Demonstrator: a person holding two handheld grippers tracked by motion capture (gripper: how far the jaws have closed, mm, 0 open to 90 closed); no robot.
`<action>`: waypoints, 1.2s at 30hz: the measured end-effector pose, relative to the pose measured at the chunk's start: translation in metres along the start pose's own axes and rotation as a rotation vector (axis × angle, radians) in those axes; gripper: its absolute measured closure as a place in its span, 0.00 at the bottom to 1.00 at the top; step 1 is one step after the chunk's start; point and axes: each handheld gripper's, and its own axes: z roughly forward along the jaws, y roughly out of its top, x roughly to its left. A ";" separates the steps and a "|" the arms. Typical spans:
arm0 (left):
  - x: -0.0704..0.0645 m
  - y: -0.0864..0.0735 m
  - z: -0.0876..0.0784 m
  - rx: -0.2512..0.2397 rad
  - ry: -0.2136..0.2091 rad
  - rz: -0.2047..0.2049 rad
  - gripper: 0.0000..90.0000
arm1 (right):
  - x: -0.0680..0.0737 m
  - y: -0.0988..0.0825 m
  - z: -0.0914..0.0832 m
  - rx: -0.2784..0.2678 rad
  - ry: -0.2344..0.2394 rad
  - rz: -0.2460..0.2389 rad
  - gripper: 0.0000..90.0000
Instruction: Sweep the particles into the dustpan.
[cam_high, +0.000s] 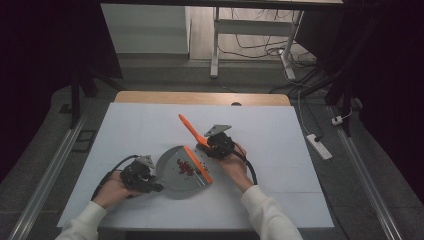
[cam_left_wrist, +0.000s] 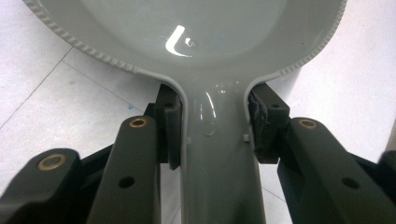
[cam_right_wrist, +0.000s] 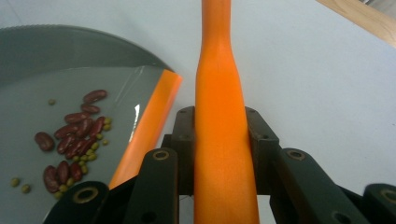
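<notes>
Dustpan (cam_high: 177, 175) holding beans (cam_high: 186, 168) lies on white-covered table (cam_high: 280, 150); left tool (cam_left_wrist: 212, 133) clamps its handle, right tool (cam_right_wrist: 222, 140) beside it grips orange brush handle (cam_right_wrist: 219, 116)

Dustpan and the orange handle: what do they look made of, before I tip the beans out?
Dustpan: likely moulded plastic, grey, glossy; bright glare spot, ribbed rim, orange lip strip. Orange handle: probably plastic, smooth, satin sheen, seamless taper.

High view: dim, soft, corners falling to black; pale desk (cam_high: 280, 150) evenly lit, shadows faint. Left gripper view: bright, a white glare streak on the grey dustpan (cam_left_wrist: 177, 43); nearest arms slightly blurred. Right gripper view: even light, orange handle (cam_right_wrist: 219, 121) soft up close.
</notes>
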 end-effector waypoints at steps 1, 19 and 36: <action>0.000 0.000 0.000 0.000 0.001 -0.001 0.68 | 0.002 0.000 0.000 -0.001 0.002 -0.006 0.78; 0.000 0.000 0.001 0.006 -0.006 0.002 0.68 | 0.009 -0.005 -0.056 -0.110 0.043 0.087 0.78; -0.002 -0.002 -0.001 0.010 -0.006 0.006 0.68 | -0.015 -0.033 -0.038 0.014 -0.070 0.102 0.78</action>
